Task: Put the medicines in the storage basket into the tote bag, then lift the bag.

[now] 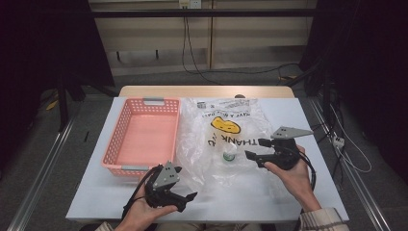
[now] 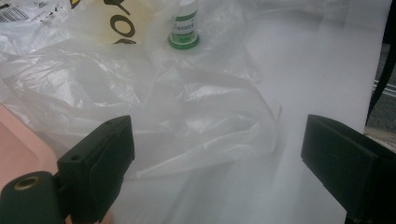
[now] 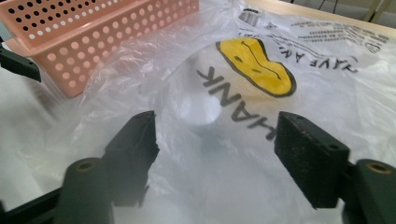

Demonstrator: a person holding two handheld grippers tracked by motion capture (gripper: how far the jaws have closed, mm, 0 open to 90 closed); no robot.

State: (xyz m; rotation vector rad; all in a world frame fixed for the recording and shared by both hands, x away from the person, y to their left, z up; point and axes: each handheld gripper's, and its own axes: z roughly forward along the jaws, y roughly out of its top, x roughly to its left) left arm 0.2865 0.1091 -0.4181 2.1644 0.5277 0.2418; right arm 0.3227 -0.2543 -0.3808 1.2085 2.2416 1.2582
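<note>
The left hand-held gripper [image 1: 185, 183] hovered near the worktop's [image 1: 250, 197] front edge, its jaws wide and empty, aimed at the near, crumpled end of the bag [image 1: 226, 139]. That aim looked meant for catching the loose film there. The right hand-held gripper [image 1: 255, 149] sat at the bag's right side, also spread wide and holding nothing, its jaws pointed toward the bottle [image 1: 229, 156] under the plastic, probably to take it through or out of the bag. The bag lay flat in the worktop's middle, touching the basket [image 1: 139, 137], which stood empty toward the left edge, likely as the place for whatever came out.

The bottle stood upright inside the bag near its centre. Its top was cut off in the left gripper view, and in the right gripper view it was just a pale blurred disc under the film. Its label was too small to read. Where the bag's mouth lay could not be told.
</note>
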